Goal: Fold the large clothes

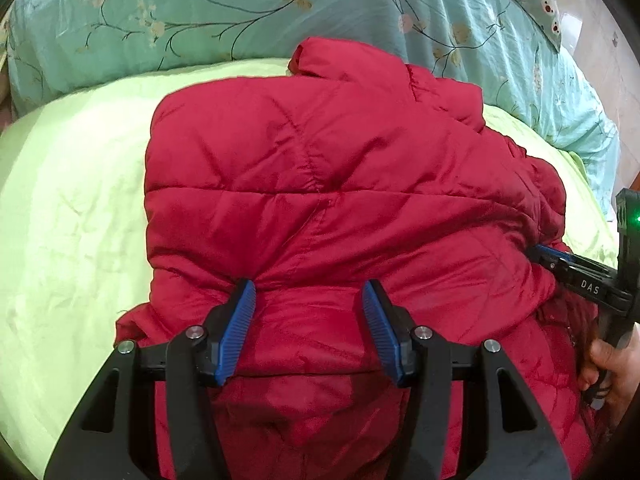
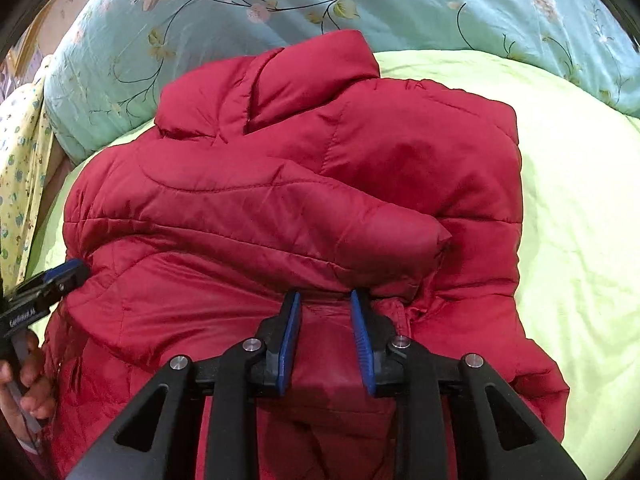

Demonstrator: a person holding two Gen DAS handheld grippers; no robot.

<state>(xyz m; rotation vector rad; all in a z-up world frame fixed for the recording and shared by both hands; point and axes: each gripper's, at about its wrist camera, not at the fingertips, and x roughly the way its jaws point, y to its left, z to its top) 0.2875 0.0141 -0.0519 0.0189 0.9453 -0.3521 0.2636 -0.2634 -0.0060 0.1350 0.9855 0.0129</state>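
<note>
My red jacket lies on the green bedsheet, its hem cut off below. My left hand-held gripper gapes wide over it; my right hand-held gripper stands narrower, its tips hidden under a fold.

A pale green bedsheet meets a teal floral quilt, with tiled floor beyond.

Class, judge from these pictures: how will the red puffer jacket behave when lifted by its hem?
The red puffer jacket probably sags floppily, since its folds are soft. Its puffy quilting suggests lightness for its bulk. The shiny fabric may slip between the fingers.
</note>
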